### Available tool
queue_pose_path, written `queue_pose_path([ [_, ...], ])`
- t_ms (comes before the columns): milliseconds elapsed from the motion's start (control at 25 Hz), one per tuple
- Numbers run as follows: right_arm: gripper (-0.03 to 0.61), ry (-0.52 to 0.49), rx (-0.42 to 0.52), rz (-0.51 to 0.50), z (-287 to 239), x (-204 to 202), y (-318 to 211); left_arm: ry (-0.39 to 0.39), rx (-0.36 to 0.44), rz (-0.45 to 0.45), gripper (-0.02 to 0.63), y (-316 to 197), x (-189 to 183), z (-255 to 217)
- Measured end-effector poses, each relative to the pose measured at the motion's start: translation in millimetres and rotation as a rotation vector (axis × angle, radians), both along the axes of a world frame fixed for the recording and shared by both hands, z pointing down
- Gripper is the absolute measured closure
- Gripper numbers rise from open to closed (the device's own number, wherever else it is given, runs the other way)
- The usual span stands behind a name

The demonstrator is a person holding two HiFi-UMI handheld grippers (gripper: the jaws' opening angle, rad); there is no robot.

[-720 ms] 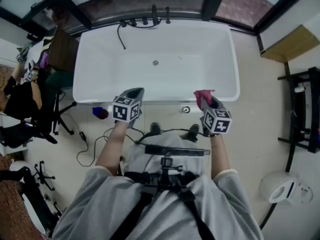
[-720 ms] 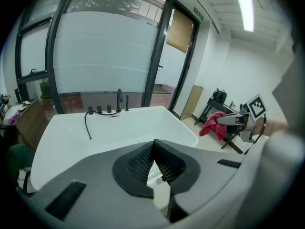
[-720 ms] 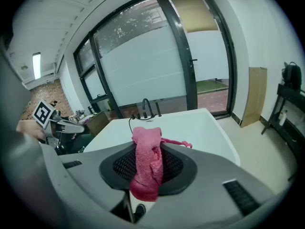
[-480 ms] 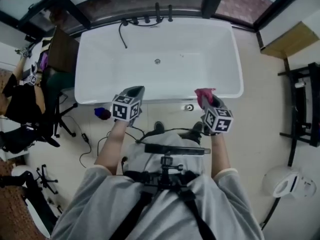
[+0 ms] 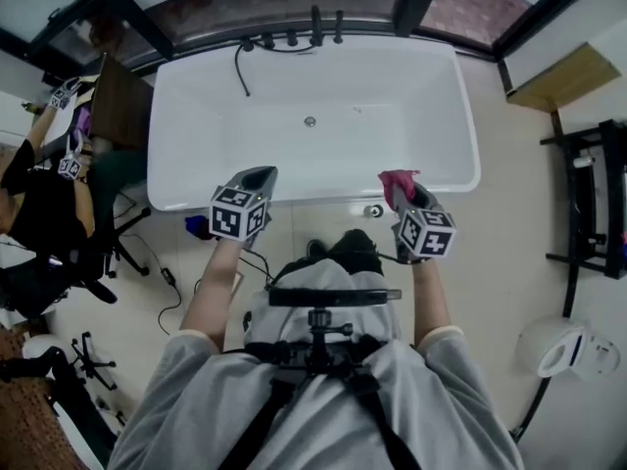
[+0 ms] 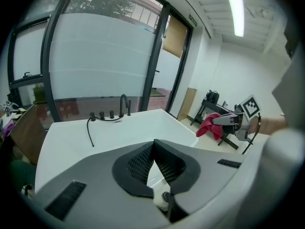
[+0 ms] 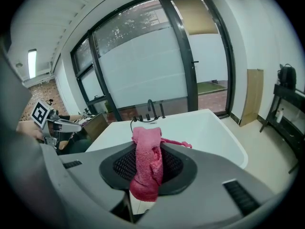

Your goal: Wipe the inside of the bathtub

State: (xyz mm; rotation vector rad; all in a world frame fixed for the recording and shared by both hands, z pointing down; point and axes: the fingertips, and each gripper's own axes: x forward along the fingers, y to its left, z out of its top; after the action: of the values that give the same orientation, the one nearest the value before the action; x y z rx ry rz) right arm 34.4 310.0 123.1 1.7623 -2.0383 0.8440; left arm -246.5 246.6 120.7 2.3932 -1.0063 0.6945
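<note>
The white bathtub (image 5: pixel 313 160) lies straight ahead, with both grippers held over its near rim. My left gripper (image 5: pixel 257 178) is at the rim's left part; its jaws are shut with nothing between them (image 6: pixel 153 145). My right gripper (image 5: pixel 403 192) is at the rim's right part, shut on a pink cloth (image 5: pixel 397 183). The cloth (image 7: pixel 147 162) hangs folded between the pads and sticks out past the tips. The tub's inside (image 7: pixel 200 128) looks dry and bare, with a small drain (image 5: pixel 310 121) in the middle.
A black faucet with taps (image 5: pixel 315 25) and a black hose (image 5: pixel 238 67) sit on the far rim, below dark-framed windows. At the left are an office chair (image 5: pixel 108 233), a person (image 5: pixel 39 199) and floor cables (image 5: pixel 167 282). A black rack (image 5: pixel 593 204) stands at the right.
The tub has come slightly nearer in the head view and the feet have shifted forward. Both grippers stay over the near rim, and the right keeps its hold on the cloth.
</note>
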Motion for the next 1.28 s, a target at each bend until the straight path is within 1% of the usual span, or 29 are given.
queue_pose_path([
  [120, 0.485, 0.002, -0.001, -0.012, 2, 0, -10, 0.003, -0.001, -0.006, 0.615, -7, 2, -1],
  [360, 0.485, -0.015, -0.007, -0.022, 6, 7, -34, -0.006, 0.007, 0.002, 0.615, -22, 20, -5],
  [560, 0.485, -0.021, -0.033, -0.044, 14, 4, -76, -0.007, 0.001, -0.004, 0.615, -51, 25, -7],
  [840, 0.485, -0.038, -0.026, -0.076, 11, 27, -132, -0.014, -0.012, -0.012, 0.615, -88, 63, -9],
  [1000, 0.485, -0.057, -0.020, -0.094, 18, 42, -159, -0.049, 0.001, -0.009, 0.615, -106, 83, -12],
  [1280, 0.485, -0.080, -0.001, -0.108, 22, 57, -196, -0.064, 0.029, -0.047, 0.615, -140, 98, -15],
])
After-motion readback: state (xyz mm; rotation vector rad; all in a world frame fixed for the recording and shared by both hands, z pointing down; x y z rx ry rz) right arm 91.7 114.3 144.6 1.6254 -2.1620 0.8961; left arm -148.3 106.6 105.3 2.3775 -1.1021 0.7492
